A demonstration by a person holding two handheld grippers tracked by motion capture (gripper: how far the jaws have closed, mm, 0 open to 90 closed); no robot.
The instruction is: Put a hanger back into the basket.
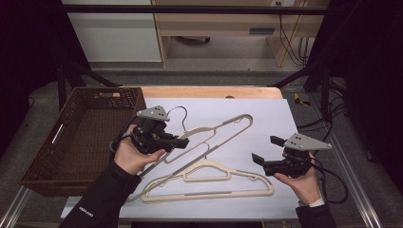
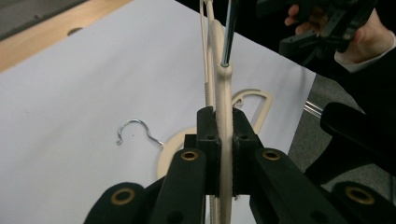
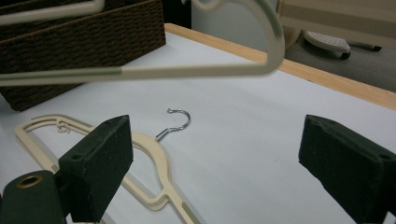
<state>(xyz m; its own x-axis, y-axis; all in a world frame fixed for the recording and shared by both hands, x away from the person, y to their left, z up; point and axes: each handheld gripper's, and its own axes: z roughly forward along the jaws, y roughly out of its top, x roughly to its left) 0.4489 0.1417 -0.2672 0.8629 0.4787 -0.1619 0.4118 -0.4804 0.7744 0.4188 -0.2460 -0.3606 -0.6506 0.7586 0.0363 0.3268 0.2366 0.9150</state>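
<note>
While the left gripper (image 1: 183,142) clamps its jaws on a raised cream plastic hanger (image 1: 223,128) over the white sheet (image 1: 266,118), the right gripper (image 1: 263,151) stands wide open and empty beside a second cream hanger (image 1: 209,183) lying flat.

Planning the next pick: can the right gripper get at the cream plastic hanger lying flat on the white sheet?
Probably yes: the right gripper is open with nothing between its jaws, beside the flat cream plastic hanger, with bare white sheet between.

Cream hangers (image 1: 209,183) — black claws — dark brown woven basket (image 1: 81,137) — white sheet (image 1: 266,118).
</note>
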